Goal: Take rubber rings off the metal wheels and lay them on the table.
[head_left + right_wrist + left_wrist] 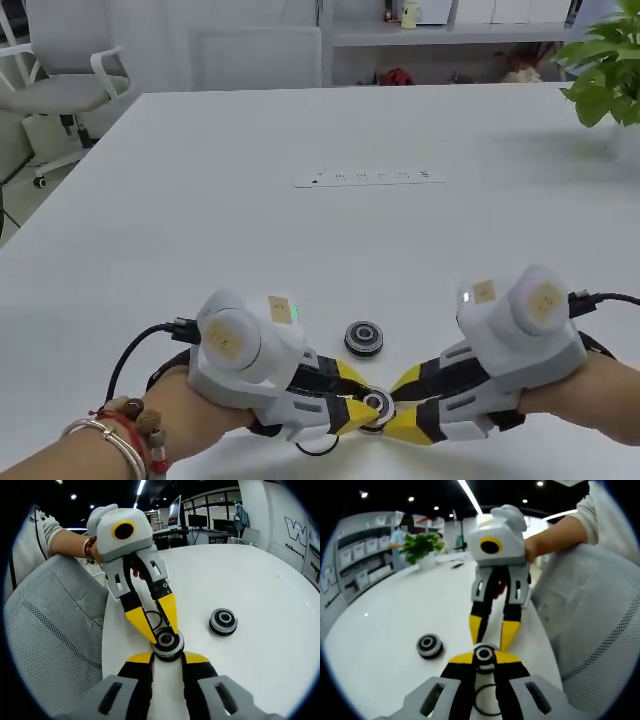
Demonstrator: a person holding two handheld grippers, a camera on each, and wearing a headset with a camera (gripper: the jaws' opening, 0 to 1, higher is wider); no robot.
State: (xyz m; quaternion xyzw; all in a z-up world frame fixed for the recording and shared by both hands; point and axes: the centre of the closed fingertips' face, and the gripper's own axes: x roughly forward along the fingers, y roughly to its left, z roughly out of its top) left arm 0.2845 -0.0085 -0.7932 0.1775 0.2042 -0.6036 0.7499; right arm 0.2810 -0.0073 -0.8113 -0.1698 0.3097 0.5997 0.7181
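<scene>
Both left tongs (358, 413) and right tongs (396, 411) pinch one wheel (376, 404), another wheel (364, 338) just beyond.

The left gripper (360, 403) covers most of the thin black rubber ring (318, 450). It and the right gripper (398, 405) mask the rim of the small silver metal wheel (377, 404). Markings on the white power strip (368, 178): too small to read.

tabletop (300, 250): white, smooth, faint satin sheen. left gripper (356, 408), right gripper (396, 406): light grey moulded plastic shells, semi-gloss; jaws matt black plastic with yellow tips. held wheel (376, 404): bright polished metal hub, dull black rubber rim. loose wheel (364, 338): shiny metal core, matt black outer band. chair (55, 630): grey open-weave mesh cloth, rough look. bracelet (138, 422): brown wood-look beads, red cord.
</scene>
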